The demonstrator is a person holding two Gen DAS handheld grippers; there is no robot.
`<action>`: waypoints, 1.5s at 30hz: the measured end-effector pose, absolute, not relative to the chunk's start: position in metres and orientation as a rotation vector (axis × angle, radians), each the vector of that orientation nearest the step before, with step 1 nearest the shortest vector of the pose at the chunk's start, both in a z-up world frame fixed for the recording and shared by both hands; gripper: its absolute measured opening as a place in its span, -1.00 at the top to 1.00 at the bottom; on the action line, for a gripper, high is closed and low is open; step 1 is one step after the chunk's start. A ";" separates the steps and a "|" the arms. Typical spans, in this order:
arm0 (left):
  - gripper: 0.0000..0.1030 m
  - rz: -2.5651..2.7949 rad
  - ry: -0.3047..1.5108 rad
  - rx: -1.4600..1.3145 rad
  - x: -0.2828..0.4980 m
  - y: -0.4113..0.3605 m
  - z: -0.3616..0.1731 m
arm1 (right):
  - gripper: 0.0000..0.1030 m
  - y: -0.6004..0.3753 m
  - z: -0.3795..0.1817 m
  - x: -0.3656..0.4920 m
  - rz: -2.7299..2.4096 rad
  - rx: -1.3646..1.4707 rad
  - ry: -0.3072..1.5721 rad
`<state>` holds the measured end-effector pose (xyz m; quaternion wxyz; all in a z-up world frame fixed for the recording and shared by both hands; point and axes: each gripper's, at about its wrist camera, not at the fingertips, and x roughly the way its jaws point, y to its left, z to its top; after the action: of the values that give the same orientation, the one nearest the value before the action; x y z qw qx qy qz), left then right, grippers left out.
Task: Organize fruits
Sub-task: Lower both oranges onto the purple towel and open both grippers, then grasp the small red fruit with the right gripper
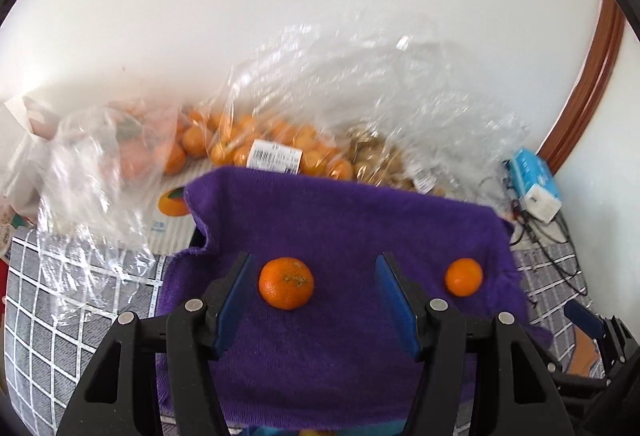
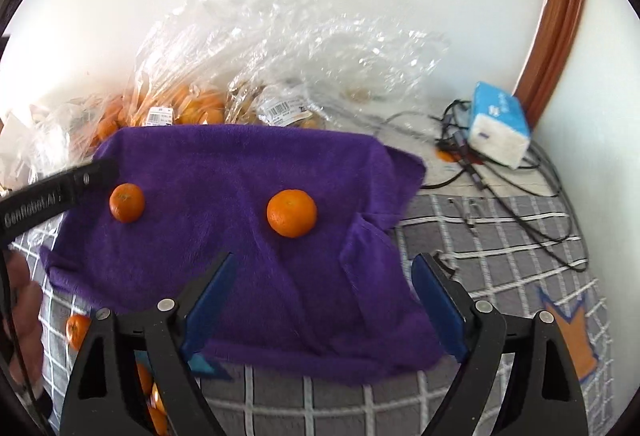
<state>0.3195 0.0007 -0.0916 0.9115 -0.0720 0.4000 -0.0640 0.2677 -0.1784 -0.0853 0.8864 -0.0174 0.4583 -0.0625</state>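
Resting on cloth: two mandarins lie apart on the purple towel, neither touched by a pad.
Left gripper: jaws spread; the left mandarin lies between the blue pads, nearer the left pad, clear of both.
Right gripper: jaws spread wide, nothing between the fingers; the right mandarin lies just beyond the tips, toward 12 o'clock.
Mandarins across views: in the left wrist view the right mandarin shows at 3 o'clock of the left one; in the right wrist view the left mandarin shows at 9 o'clock, just beside the left gripper's black finger.
Bags: clear plastic bags of mandarins behind the towel at 12 o'clock, against the white wall.
Surface: grey checked cover under the towel.
Other items: blue tissue pack and black cables at 2 o'clock; more mandarins at 8 o'clock, off the towel.
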 end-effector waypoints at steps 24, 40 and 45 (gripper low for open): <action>-0.16 0.012 0.815 -0.135 0.145 0.073 -0.089 | -0.81 -0.158 -0.070 0.129 -0.013 0.043 0.847; -0.16 0.093 0.886 -0.177 0.110 0.107 -0.153 | -0.58 -0.137 -0.107 0.109 0.054 0.079 0.878; -0.16 0.065 0.910 -0.235 0.112 0.114 -0.162 | -0.14 -0.125 -0.125 0.112 0.103 0.065 0.932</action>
<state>0.1119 0.1144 -0.1618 0.8910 -0.1134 0.4384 0.0314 0.1125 -0.1253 -0.1255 0.8917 0.0314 0.4488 0.0498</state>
